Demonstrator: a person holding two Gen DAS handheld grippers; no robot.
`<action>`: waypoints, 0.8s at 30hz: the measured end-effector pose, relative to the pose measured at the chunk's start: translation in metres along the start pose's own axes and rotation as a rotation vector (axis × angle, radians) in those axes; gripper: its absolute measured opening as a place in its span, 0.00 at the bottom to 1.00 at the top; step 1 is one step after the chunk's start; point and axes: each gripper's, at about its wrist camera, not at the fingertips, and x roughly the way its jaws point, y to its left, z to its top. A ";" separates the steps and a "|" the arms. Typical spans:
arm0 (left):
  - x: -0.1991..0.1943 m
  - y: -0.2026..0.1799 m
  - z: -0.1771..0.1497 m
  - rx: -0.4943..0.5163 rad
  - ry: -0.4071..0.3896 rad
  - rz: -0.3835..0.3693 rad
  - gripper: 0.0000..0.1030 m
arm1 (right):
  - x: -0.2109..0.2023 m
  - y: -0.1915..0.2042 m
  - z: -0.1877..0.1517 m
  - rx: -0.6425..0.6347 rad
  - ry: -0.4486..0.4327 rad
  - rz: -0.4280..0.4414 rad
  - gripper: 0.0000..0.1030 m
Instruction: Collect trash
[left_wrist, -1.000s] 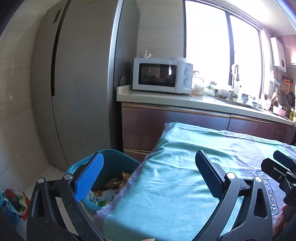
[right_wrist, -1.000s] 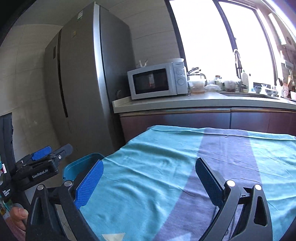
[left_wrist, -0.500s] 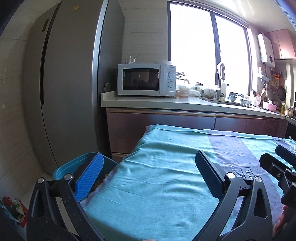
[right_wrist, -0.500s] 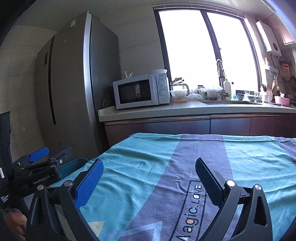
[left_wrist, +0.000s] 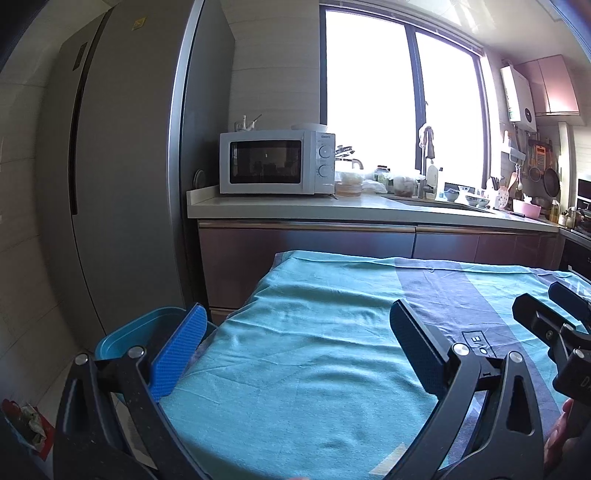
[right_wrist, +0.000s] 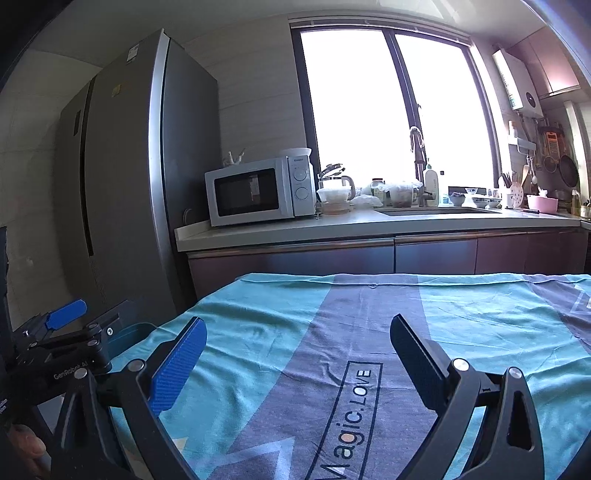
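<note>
Both grippers, left and right, hovered over the cloth with jaws wide open, holding nothing. Blue bin sat off the tabletop's left edge.

The teal and grey cloth on the near table carries "Magic.LOVE" in a dark outlined box; the left gripper, at the near left of the right wrist view, bears "GenRobot.AI" in white on its black body; the microwave's brand mark is too small to read.
</note>
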 end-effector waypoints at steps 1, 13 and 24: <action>0.000 0.000 0.000 0.000 -0.001 -0.003 0.95 | -0.001 0.000 0.000 0.000 -0.002 -0.004 0.93; -0.003 -0.003 0.000 0.008 -0.017 -0.020 0.95 | -0.008 -0.009 0.001 0.015 -0.021 -0.042 0.93; -0.007 -0.006 -0.001 0.017 -0.043 -0.020 0.95 | -0.014 -0.016 0.004 0.022 -0.043 -0.054 0.93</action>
